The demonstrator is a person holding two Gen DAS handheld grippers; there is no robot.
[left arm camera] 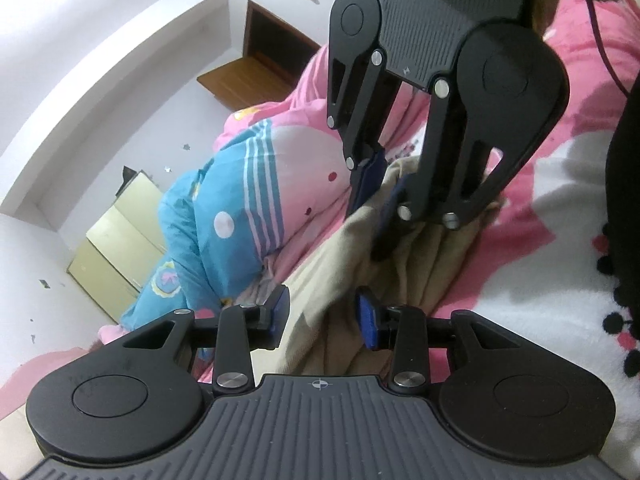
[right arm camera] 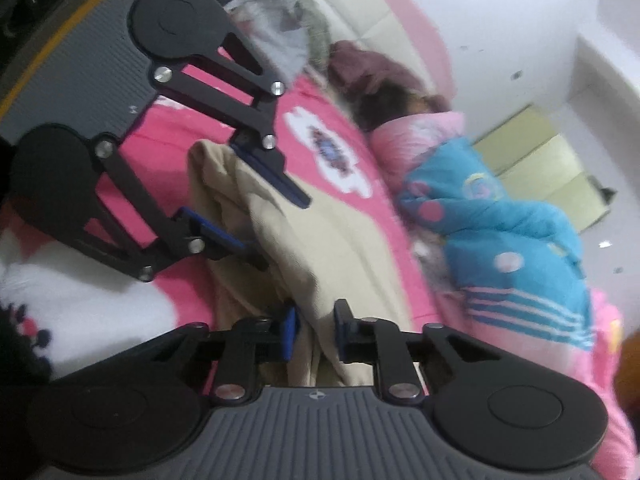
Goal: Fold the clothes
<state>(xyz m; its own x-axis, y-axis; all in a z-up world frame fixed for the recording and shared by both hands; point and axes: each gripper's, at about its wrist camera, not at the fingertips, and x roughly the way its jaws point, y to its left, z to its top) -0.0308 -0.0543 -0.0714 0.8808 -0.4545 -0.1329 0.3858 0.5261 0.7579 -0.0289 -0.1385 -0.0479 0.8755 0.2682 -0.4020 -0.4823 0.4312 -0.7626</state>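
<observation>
A beige garment (left arm camera: pixel 336 256) lies bunched on a pink and white bed cover (left arm camera: pixel 560 128). In the left wrist view my left gripper (left arm camera: pixel 324 316) has its blue pads pressed on a thick fold of that cloth. Beyond it, my right gripper (left arm camera: pixel 374 208) points down with the cloth pinched between its fingers. In the right wrist view the beige garment (right arm camera: pixel 328 232) runs up between the pads of my right gripper (right arm camera: pixel 316 330), and my left gripper (right arm camera: pixel 280 232) holds a raised fold at upper left. The cloth hangs in ridges between the two.
A rolled blue and pink quilt (left arm camera: pixel 224 216) (right arm camera: pixel 520 232) lies along the bed's far side. Pale yellow cabinets (left arm camera: pixel 116 248) stand by the wall, next to a wooden door (left arm camera: pixel 256 68). Dark clothes (right arm camera: pixel 360 68) sit at the bed's head. A person's dark sleeve (left arm camera: pixel 624 200) is at right.
</observation>
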